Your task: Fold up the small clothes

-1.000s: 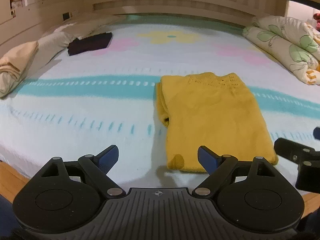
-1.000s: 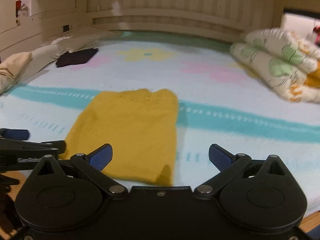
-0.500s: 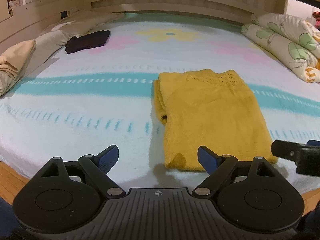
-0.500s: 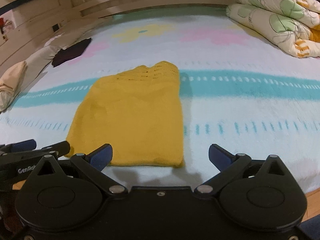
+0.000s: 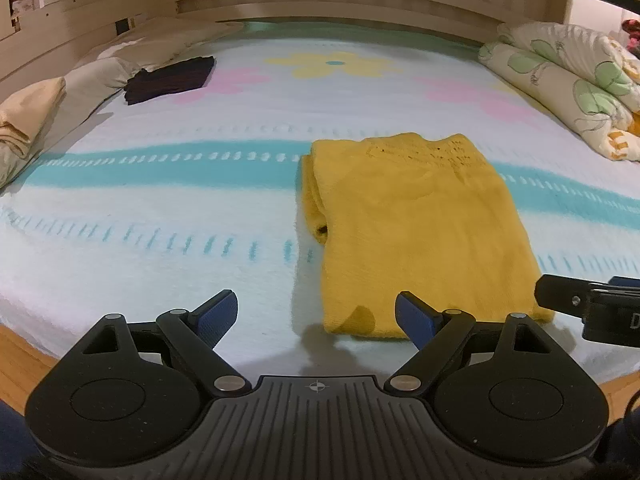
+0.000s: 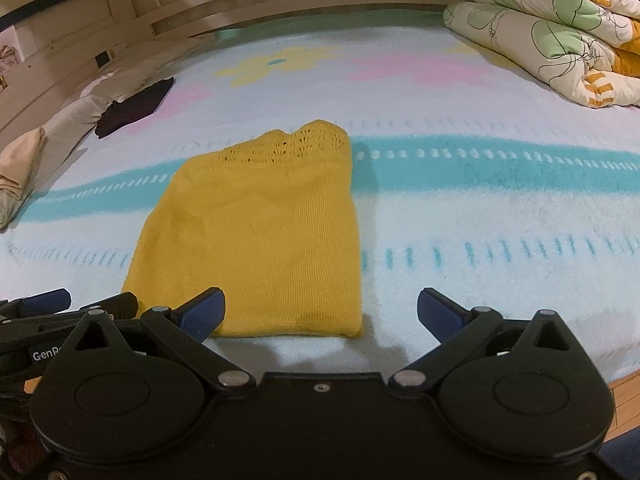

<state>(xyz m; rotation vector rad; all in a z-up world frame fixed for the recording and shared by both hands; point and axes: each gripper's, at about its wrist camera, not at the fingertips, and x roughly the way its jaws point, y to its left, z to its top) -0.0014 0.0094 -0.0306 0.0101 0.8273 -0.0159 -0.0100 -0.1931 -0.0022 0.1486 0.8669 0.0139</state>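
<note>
Two grippers, left gripper (image 5: 317, 317) and right gripper (image 6: 320, 312), are hanging wide open, gripping nothing, above the folded yellow sweater (image 6: 260, 236) lying on the bed (image 6: 480, 216).

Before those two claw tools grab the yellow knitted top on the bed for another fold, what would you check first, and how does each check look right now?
1. Left gripper jaws open and empty: ok.
2. Right gripper jaws open and empty: ok.
3. Yellow knitted top lies flat, already folded narrow, on the striped flowery blanket: ok.
4. Near hem of the top in front of both grippers, not yet touched: ok.
5. Folded-in sleeve at the top's left edge tucked neatly: not ok, it bulges out.
6. Blanket around the top free of other clothes; the dark folded garment lies far off: ok.
</note>
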